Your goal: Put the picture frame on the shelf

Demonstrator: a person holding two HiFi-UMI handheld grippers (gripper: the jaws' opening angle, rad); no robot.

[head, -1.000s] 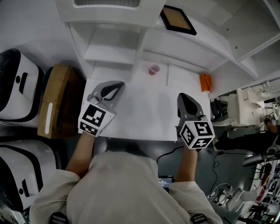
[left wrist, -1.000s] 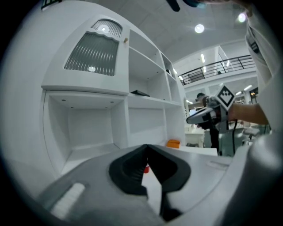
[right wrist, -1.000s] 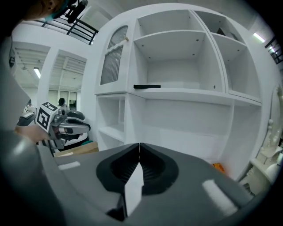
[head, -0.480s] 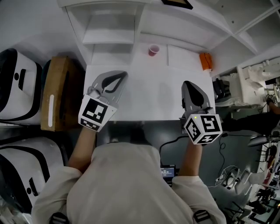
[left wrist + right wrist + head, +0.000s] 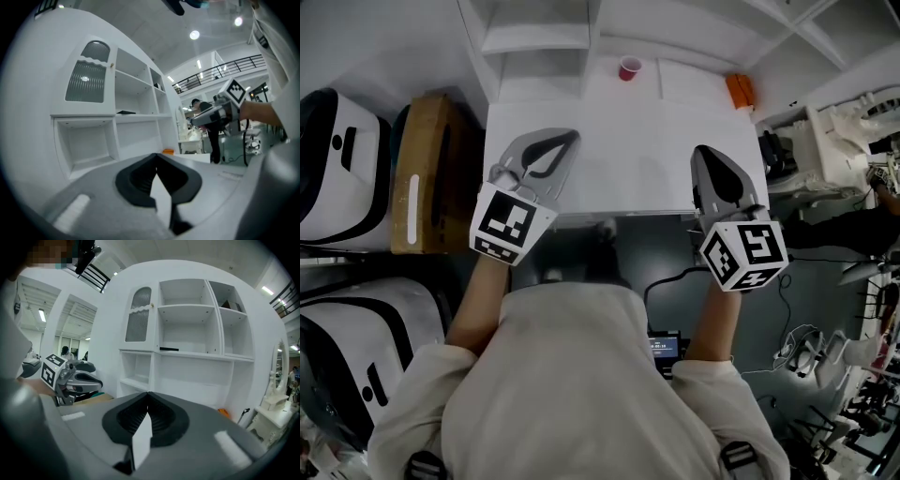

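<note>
The dark picture frame [image 5: 168, 348] lies flat on a middle board of the white shelf [image 5: 201, 355].

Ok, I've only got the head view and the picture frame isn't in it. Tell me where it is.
Observer: In the right gripper view the picture frame lies flat on a shelf of the white cabinet, at the left end of the middle bay.
Operator: Give me a landmark near it.
Observer: An arched ribbed door sits above it, to its left.
Operator: Confirm the tongs are empty.
Observer: In their own views the left gripper and the right gripper each have the tongs shut tip to tip, with nothing between them.
</note>
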